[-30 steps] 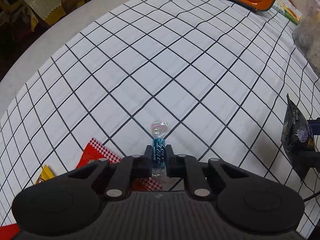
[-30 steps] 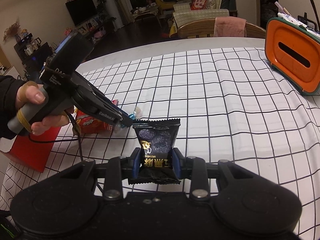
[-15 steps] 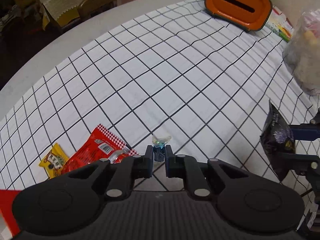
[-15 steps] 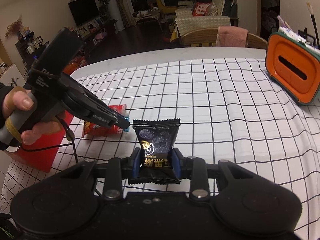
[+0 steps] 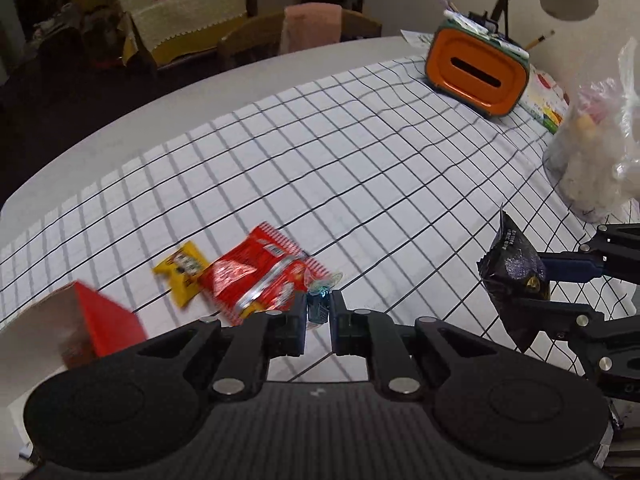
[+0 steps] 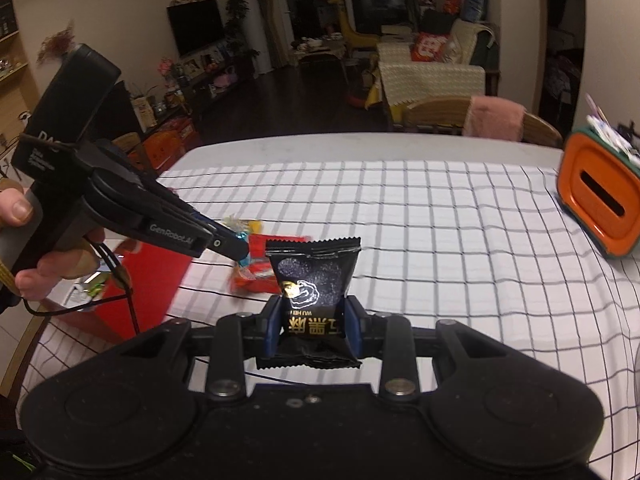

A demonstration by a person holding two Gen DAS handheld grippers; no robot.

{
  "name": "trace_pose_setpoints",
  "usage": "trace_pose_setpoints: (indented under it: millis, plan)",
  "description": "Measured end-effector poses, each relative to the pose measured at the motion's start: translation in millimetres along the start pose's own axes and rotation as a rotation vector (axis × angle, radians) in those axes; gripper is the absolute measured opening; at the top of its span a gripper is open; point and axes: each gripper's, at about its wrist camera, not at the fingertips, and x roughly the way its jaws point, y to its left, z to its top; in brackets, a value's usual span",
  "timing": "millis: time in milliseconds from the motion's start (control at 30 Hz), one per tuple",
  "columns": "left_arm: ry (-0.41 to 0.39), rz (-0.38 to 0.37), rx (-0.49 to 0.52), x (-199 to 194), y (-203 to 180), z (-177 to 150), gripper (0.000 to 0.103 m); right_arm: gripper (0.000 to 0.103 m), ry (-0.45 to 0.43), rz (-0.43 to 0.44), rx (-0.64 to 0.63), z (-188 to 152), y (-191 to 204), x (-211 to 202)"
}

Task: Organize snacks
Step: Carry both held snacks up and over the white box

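My left gripper (image 5: 318, 314) is shut on a small blue wrapped candy (image 5: 319, 304) and holds it above the checked tablecloth. It also shows in the right wrist view (image 6: 240, 246). My right gripper (image 6: 312, 322) is shut on a black snack packet (image 6: 314, 280), held upright above the table; the packet shows at the right of the left wrist view (image 5: 514, 268). A red snack packet (image 5: 256, 276) and a small yellow packet (image 5: 184, 270) lie on the cloth just beyond the left gripper. A red box (image 5: 76, 328) stands at the left.
An orange tissue box (image 5: 476, 74) stands at the far right of the table, with a lamp behind it. A clear plastic bag (image 5: 596, 160) of items sits at the right edge. Chairs stand beyond the far table edge.
My left gripper has risen and pulled back with the candy, bringing the red and yellow packets and the red box into view. The right gripper has lifted slightly with the black packet.
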Motion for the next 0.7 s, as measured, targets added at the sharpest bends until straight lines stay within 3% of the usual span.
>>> trace_pose_setpoints:
  millis: [333, 700]
  plan:
    - [-0.057, 0.057, -0.104, -60, 70, -47, 0.011, 0.032, -0.009, 0.065, -0.097, 24, 74, 8]
    - [-0.072, 0.129, -0.223, -96, 143, -105, 0.011, 0.032, 0.027, 0.143, -0.216, 45, 160, 49]
